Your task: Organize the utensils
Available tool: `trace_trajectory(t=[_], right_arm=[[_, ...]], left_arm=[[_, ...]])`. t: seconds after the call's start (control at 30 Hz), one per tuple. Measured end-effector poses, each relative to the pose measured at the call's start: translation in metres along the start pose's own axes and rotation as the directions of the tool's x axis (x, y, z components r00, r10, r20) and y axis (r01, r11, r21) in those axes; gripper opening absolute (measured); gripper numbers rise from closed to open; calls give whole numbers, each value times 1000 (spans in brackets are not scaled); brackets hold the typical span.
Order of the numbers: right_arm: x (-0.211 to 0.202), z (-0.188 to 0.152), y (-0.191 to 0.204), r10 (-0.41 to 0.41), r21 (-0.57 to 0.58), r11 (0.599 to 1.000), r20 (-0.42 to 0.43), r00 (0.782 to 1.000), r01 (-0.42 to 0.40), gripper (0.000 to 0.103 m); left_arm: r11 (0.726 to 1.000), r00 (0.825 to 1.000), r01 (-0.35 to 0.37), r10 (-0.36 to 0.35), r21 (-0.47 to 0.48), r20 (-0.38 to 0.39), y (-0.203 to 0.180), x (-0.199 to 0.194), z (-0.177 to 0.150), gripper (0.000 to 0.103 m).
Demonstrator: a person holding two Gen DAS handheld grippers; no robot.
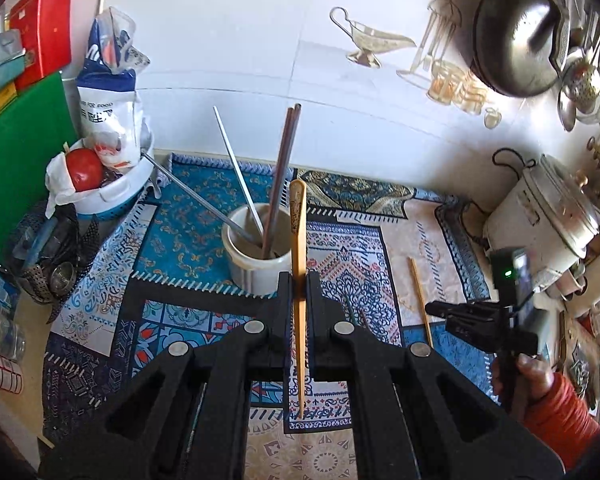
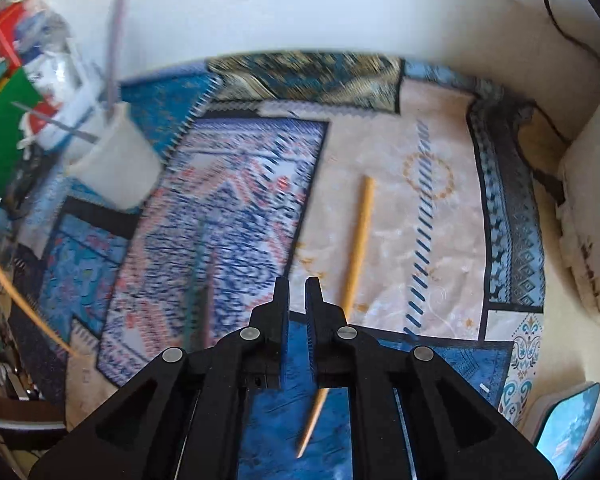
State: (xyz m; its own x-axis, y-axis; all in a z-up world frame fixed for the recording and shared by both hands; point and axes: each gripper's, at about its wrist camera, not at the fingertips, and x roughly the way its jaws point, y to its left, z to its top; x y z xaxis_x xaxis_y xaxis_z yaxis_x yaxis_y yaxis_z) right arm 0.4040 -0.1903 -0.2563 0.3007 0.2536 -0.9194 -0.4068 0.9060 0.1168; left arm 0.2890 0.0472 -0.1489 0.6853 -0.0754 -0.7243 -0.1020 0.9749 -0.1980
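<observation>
I've got the left gripper (image 1: 299, 280) clamped on a bamboo chopstick (image 1: 299, 240), so tip it upright over the white cup (image 1: 256, 256) b4 releasing; right gripper (image 2: 297, 286) near-closed, empty.

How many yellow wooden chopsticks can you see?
2. One yellow chopstick is clamped upright in the left gripper, near the white cup. The other chopstick lies on the patterned mat, beside the shut right gripper. Others may be hidden.

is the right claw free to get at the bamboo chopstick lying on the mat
Probably yes: the right claw is shut on nothing and sits just beside the loose bamboo chopstick, with nothing lying over it. It must open first.
</observation>
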Motion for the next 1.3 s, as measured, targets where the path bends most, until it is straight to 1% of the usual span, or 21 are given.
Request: trace_trajectory(t=[0.1, 0.23, 0.37, 0.47, 0.5, 0.57, 0.67, 0.73, 0.8, 0.87, 0.9, 0.97, 1.0, 1.03, 1.17, 1.3], right_arm=[[16, 2, -10, -49, 16, 999, -25, 998, 49, 7], [25, 3, -14, -51, 16, 999, -38, 998, 51, 7], [26, 5, -9, -64, -28, 998, -24, 998, 64, 7], [34, 3, -5, -39, -52, 998, -42, 998, 36, 7], [32, 2, -4, -41, -62, 997, -17, 999, 40, 7], [33, 3, -3, -45, -75, 996, -15, 999, 44, 6], [32, 6, -7, -14, -48, 999, -21, 1000, 13, 5], [30, 9, -12, 9, -22, 1000, -32, 999, -10, 5], [25, 13, -13, 18, -14, 1000, -21, 1000, -19, 5], [17, 13, -14, -1, -16, 1000, -19, 1000, 1, 5], [15, 14, -15, -9, -15, 1000, -19, 1000, 9, 8], [12, 15, -18, 7, 2, 1000, -18, 1000, -7, 17], [10, 12, -21, 16, 13, 1000, -20, 1000, -16, 27], [10, 11, -24, 18, 24, 1000, -24, 1000, -17, 32], [15, 4, -31, 7, 27, 1000, -45, 999, -6, 32], [21, 0, -24, 12, -18, 1000, -58, 998, -13, 32]], left_arm=[[1000, 1000, -8, 9, -14, 22, 6, -3, 8, 4], [999, 997, -28, 30, -25, 69, 11, -10, 25, 4], [998, 990, -50, 55, -41, 129, 19, -17, 47, 4], [996, 980, -75, 82, -48, 183, 22, -22, 66, 4], [995, 975, -81, 90, -52, 202, 23, -23, 72, 4], [994, 968, -86, 99, -65, 231, 27, -23, 83, 4], [991, 959, -102, 121, -88, 256, 32, -18, 99, 4], [987, 949, -127, 149, -97, 278, 35, -14, 106, 4], [985, 944, -136, 161, -105, 288, 38, -8, 111, 4], [983, 943, -148, 174, -112, 285, 41, 2, 113, 4], [982, 944, -150, 177, -116, 278, 43, 9, 113, 4], [981, 951, -148, 176, -124, 256, 46, 22, 110, 4], [980, 953, -151, 178, -128, 244, 47, 29, 108, 4], [980, 956, -152, 179, -131, 233, 48, 36, 106, 4], [978, 968, -169, 188, -121, 166, 50, 61, 96, 4], [979, 974, -190, 198, -78, 108, 44, 75, 86, 4]])
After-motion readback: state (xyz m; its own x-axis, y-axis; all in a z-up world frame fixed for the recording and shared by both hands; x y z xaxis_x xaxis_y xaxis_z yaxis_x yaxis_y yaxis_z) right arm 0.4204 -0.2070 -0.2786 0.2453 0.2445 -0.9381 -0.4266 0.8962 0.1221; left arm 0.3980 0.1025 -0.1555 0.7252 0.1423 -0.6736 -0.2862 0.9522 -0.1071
